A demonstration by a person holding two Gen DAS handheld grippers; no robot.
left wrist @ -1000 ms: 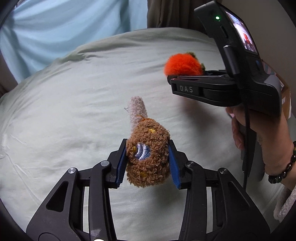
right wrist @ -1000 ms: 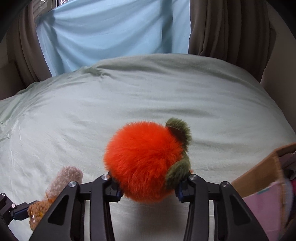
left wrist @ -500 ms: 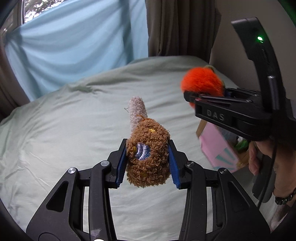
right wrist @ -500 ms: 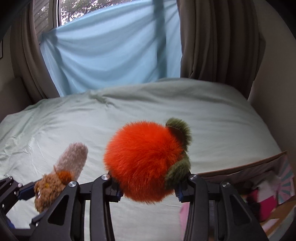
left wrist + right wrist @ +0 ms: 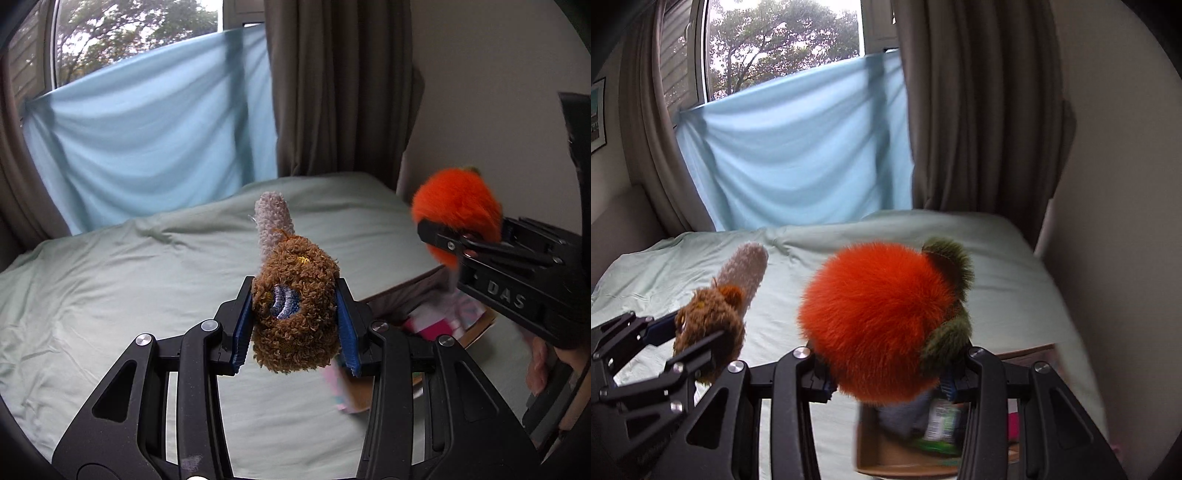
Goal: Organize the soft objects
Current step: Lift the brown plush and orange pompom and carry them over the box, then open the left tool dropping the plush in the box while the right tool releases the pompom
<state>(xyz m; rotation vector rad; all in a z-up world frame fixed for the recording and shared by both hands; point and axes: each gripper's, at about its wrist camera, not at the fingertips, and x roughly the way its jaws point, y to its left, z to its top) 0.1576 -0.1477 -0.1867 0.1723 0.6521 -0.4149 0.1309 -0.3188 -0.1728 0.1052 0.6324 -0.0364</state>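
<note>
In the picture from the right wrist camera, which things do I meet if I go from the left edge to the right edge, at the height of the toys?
Left gripper → brown plush toy held in it → orange fluffy toy → its green leaf part → edge of the bed → wall.

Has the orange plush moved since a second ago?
Yes. The orange plush, gripped by the right gripper, has risen off the bed and now hangs over the cardboard box.

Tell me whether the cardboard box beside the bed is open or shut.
Open. The cardboard box shows no lid over its top, and blurred pink and green things lie visible inside it, beside the bed.
</note>
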